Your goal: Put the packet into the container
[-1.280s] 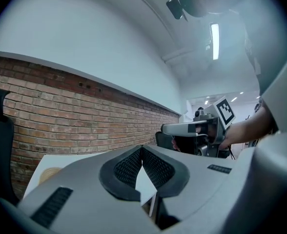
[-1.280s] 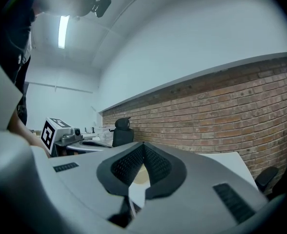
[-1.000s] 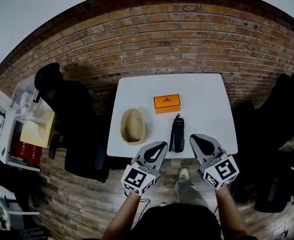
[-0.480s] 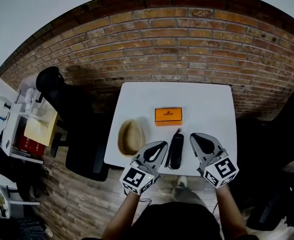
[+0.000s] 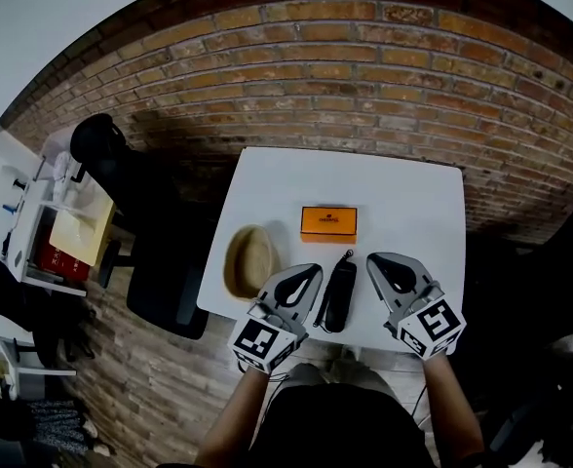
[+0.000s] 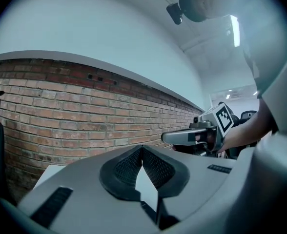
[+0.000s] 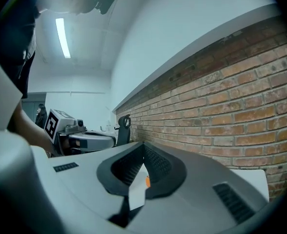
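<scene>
An orange packet [image 5: 328,221] lies flat near the middle of the white table [image 5: 403,203]. A shallow woven bowl [image 5: 249,259] stands at the table's front left. My left gripper [image 5: 311,274] hovers over the front edge just right of the bowl, shut and empty. My right gripper [image 5: 376,262] is level with it on the right, also shut with nothing in it. In the left gripper view the jaws [image 6: 142,148] meet at a point, with the right gripper [image 6: 192,137] off to the side. A sliver of the orange packet [image 7: 147,181] shows below the right gripper [image 7: 143,145].
A long black pouch [image 5: 340,293] with a cord lies on the table between the two grippers. A black office chair [image 5: 145,213] stands left of the table. Further left is a cart [image 5: 57,237] with boxes. A brick wall [image 5: 364,76] runs behind the table.
The view has shifted forward, so the table sits lower in the picture and both grippers now reach further over its front edge. Both stay shut; the packet, bowl and pouch have not moved.
</scene>
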Demonstrator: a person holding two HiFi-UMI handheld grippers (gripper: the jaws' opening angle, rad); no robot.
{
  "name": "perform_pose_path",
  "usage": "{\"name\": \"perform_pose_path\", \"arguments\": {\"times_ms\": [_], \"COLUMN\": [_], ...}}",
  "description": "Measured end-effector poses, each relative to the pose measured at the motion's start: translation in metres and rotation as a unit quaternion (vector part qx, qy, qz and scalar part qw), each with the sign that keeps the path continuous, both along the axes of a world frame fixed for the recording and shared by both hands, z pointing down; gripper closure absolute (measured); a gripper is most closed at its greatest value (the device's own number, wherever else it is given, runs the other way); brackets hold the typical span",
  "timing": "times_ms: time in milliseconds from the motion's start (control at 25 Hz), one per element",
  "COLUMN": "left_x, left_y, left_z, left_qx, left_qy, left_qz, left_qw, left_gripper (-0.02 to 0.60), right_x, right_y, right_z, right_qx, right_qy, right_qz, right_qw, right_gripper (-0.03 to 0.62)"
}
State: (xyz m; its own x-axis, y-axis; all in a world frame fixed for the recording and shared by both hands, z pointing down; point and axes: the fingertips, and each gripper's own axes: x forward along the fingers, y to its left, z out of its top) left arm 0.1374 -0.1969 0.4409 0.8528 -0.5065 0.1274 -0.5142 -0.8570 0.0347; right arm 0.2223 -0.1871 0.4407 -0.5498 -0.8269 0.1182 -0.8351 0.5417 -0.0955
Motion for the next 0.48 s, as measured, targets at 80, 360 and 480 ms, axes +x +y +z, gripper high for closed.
{"name": "perform_pose_path", "arguments": {"times_ms": [80, 360, 480], "left_x": [-0.001, 0.003, 0.005], "left_y": [-0.003, -0.017, -0.024], "left_z": [0.001, 0.002, 0.003], "left_qx": [0.001, 0.002, 0.001], "left_qy": [-0.005, -0.01, -0.008], "left_qz": [-0.004, -0.003, 0.0], "left_qw": [1.0, 0.9999, 1.0], "left_gripper": [0.574, 0.574, 0.574], "right_x": [-0.002, 0.0, 0.002], "right_y": [-0.003, -0.014, -0.022], "right_z": [0.001, 0.009, 0.014], "right_qx": [0.001, -0.007, -0.013], "right_qy": [0.0, 0.007, 0.014], "right_qz": [-0.005, -0.018, -0.019], "right_qw": [1.0, 1.0, 1.0], "right_gripper": [0.594, 0.594, 0.594]}}
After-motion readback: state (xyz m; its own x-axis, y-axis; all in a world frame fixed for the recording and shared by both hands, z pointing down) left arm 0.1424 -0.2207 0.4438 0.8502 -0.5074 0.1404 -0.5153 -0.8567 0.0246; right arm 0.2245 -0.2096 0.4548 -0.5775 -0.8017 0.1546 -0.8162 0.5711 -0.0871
